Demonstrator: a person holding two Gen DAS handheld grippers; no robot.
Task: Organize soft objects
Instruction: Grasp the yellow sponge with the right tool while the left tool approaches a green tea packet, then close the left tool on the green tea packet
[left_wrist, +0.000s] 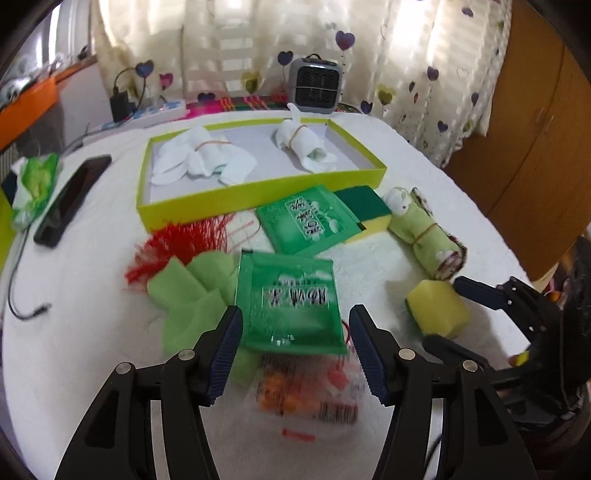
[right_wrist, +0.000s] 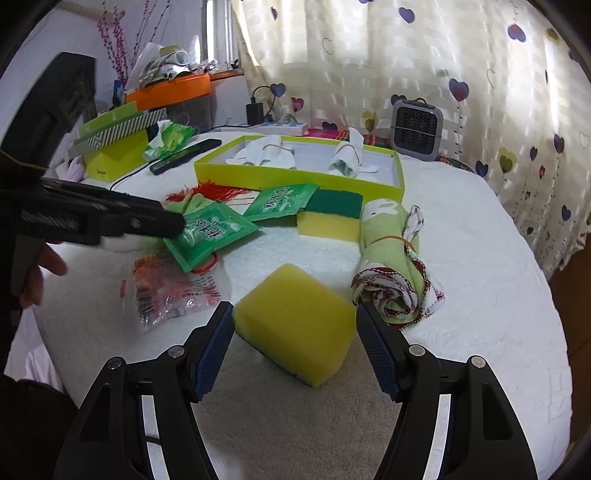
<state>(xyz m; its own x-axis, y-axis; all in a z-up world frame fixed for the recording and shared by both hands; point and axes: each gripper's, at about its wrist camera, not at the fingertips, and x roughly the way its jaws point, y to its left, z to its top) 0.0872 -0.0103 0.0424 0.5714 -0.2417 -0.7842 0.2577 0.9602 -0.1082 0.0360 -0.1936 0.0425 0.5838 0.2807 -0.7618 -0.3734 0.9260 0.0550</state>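
My left gripper (left_wrist: 295, 315) hovers open over a green foil packet (left_wrist: 291, 302) lying flat on the white towel-covered table (left_wrist: 92, 332); the packet lies between its fingers, unpressed. A yellow sponge (right_wrist: 295, 328) sits between the fingers of my right gripper (right_wrist: 294, 314), whose pads flank it closely without squeezing. That gripper is open and also shows at the right of the left wrist view, around the sponge (left_wrist: 437, 310). A lime-edged box (left_wrist: 258, 199) at the back holds two white rolled cloths (left_wrist: 205, 157), (left_wrist: 304, 142).
In front of the box lie a second green packet (left_wrist: 308, 221), a green-topped sponge (left_wrist: 364, 214), a rolled green towel (left_wrist: 424, 236), green foam pieces (left_wrist: 188, 295), red string (left_wrist: 177, 240) and a plastic bag (left_wrist: 303, 391). A phone (left_wrist: 70, 203) lies left; a grey heater (left_wrist: 317, 86) stands behind.
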